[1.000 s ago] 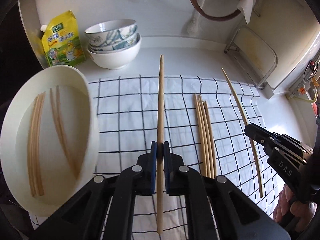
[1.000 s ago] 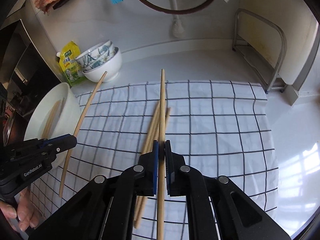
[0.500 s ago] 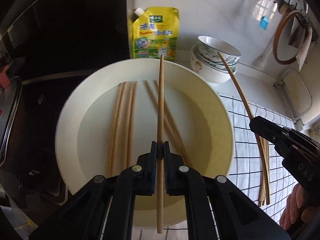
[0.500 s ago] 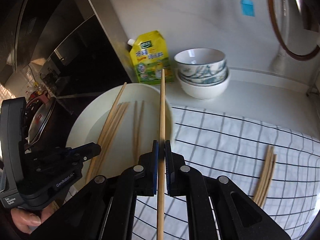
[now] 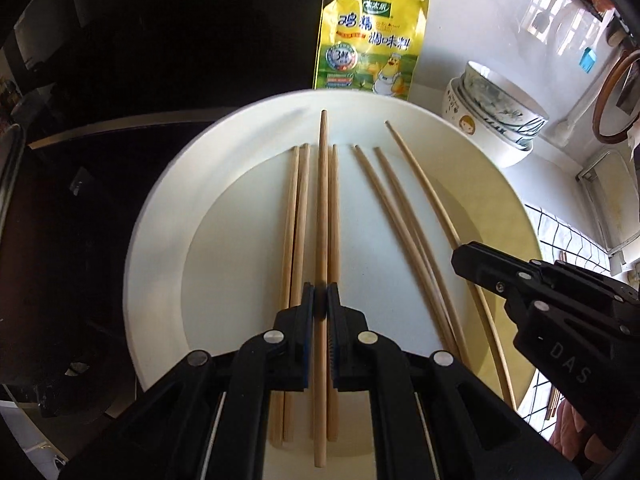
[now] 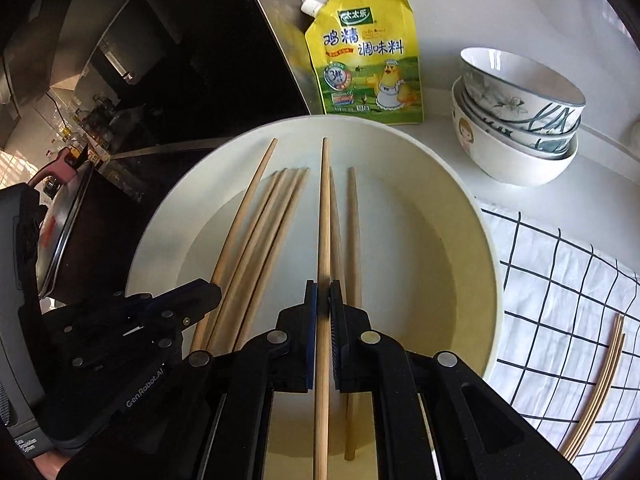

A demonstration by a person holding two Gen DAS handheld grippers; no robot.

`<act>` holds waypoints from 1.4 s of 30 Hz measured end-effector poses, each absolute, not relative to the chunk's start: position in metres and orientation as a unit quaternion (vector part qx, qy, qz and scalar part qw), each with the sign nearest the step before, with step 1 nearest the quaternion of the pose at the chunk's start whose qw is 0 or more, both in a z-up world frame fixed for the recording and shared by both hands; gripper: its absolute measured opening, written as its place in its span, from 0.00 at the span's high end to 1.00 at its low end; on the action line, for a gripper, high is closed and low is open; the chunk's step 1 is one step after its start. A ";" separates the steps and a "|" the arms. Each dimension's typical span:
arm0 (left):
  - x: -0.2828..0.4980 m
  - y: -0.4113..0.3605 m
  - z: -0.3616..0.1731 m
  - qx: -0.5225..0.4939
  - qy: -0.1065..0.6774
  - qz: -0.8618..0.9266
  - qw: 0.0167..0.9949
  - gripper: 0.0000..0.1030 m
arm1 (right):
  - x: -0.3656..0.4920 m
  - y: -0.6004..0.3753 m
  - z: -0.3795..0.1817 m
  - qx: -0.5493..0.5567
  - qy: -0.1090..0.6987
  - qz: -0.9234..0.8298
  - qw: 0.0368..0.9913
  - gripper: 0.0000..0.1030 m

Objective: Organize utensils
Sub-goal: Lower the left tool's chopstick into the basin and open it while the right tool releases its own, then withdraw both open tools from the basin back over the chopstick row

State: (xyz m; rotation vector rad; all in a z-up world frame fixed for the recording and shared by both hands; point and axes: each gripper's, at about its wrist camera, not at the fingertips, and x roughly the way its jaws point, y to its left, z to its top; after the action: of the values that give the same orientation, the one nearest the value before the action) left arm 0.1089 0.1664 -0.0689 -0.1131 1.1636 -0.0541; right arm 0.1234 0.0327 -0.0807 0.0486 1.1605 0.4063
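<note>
My left tool (image 5: pixel 321 304) and right tool (image 6: pixel 323 300) each pinch one chopstick (image 5: pixel 321 216) mid-length above the plate (image 5: pixel 160 216). They are light, stiff, smooth sticks, so I judge a centred grip keeps them level.

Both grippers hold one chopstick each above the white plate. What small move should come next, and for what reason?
Probably lower both a little and open the jaws. The left gripper and right gripper are each shut on a chopstick already over the plate, roughly in line with the chopsticks lying there.
</note>
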 end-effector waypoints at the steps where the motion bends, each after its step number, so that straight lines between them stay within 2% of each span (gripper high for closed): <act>1: 0.110 0.166 -0.071 -0.054 0.551 -0.027 0.832 0.93 | 0.125 0.033 -0.084 0.023 0.548 0.188 0.815 0.94; 9: 0.115 0.171 -0.081 -0.060 0.560 -0.030 0.826 0.92 | 0.129 0.031 -0.094 0.022 0.556 0.175 0.813 0.94; 11: 0.115 0.173 -0.079 -0.065 0.557 -0.027 0.828 0.82 | 0.127 0.030 -0.091 0.023 0.552 0.172 0.816 0.92; 12: 0.114 0.175 -0.077 -0.066 0.553 -0.025 0.830 0.74 | 0.127 0.029 -0.089 0.022 0.549 0.172 0.817 0.91; 13: 0.114 0.176 -0.075 -0.065 0.549 -0.021 0.833 0.71 | 0.126 0.029 -0.088 0.020 0.547 0.171 0.819 0.91; 42: 0.072 0.149 -0.036 -0.050 0.515 -0.031 0.855 0.65 | 0.071 -0.026 -0.055 0.056 0.513 0.145 0.844 0.88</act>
State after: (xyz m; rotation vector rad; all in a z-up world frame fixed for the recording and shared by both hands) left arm 0.0722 0.1492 -0.0364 -0.1052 1.0835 -0.0643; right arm 0.0705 -0.0264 -0.0550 0.1188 1.0829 0.3054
